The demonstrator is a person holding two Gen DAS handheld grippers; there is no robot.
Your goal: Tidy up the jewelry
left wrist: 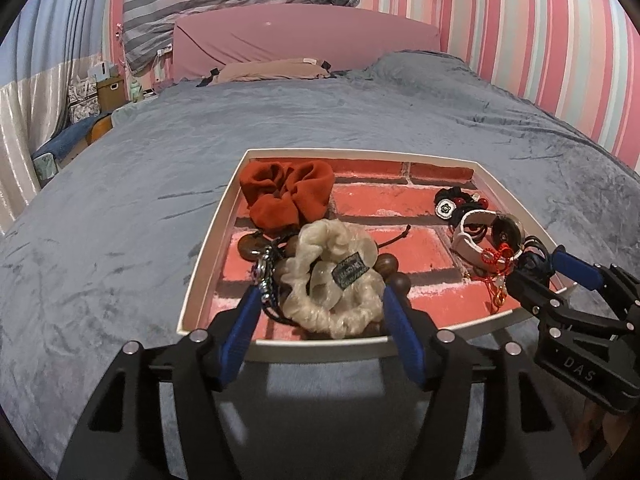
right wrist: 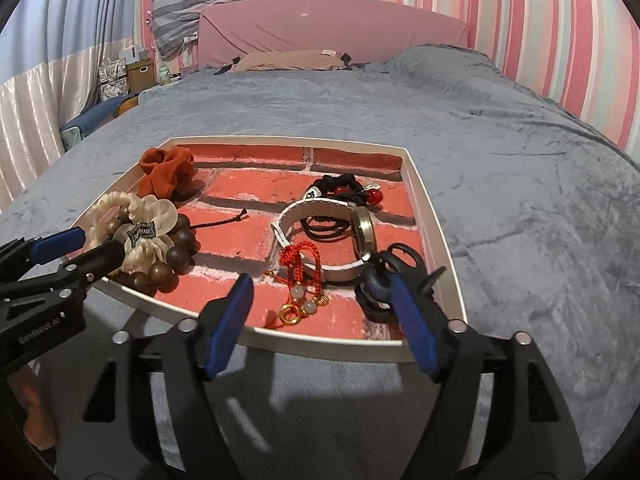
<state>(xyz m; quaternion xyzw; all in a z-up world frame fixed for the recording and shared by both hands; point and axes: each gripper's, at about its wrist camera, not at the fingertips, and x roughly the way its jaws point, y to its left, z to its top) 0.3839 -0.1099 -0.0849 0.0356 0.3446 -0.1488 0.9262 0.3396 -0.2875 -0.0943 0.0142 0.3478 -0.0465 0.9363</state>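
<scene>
White-rimmed tray point(left wrist: 208, 248) is lying on the grey bedspread point(left wrist: 120, 200). My left gripper point(left wrist: 320, 304) is standing spread around the cream scrunchie point(left wrist: 332, 276), pinching nothing. My right gripper point(right wrist: 324, 300) is gaping beside the white-strapped watch point(right wrist: 320, 236), which is resting on edge, strap curling crosswise.

You can read "DAS" on the black body of the right gripper point(left wrist: 536, 264) — "Gen Robot.AI" on the black left gripper point(right wrist: 86, 246).

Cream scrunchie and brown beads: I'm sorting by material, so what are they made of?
Cream scrunchie: looks like sheer, slightly glossy gathered fabric, judging by its ruffles and sheen. Brown beads: probably polished wood, dark, round and softly shiny, though resin is possible.
</scene>
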